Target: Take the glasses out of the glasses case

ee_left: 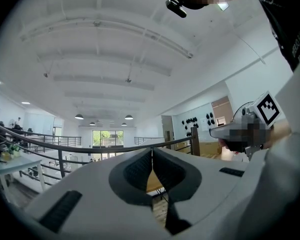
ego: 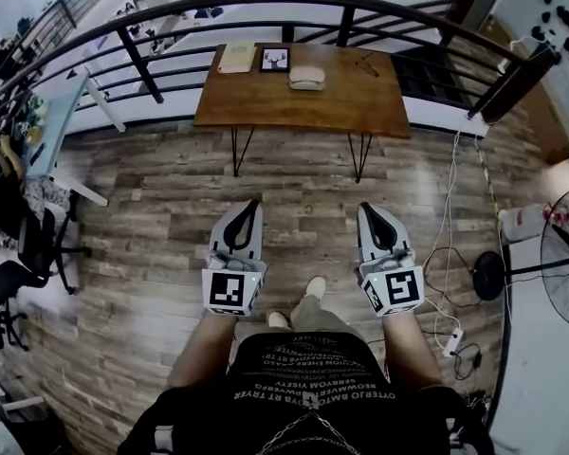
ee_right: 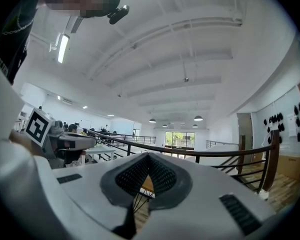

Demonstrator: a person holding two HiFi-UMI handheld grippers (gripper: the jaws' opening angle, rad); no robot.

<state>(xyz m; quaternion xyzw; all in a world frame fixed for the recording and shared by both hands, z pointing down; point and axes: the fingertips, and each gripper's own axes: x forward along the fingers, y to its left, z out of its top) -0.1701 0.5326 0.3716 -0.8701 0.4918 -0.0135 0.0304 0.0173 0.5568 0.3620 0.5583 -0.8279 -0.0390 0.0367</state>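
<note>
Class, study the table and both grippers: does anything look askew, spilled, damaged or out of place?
Nothing stands out. The glasses case lies closed on the table beside a framed picture and a pad, nothing tipped or spilled. The left gripper and right gripper hang short of the table, jaws together, empty.

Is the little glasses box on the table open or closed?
Closed: the glasses case on the table looks like one rounded shell with its lid down.

Left tool (ego: 254,203) and right tool (ego: 364,207) held level, side by side, jaws pressed together
</note>
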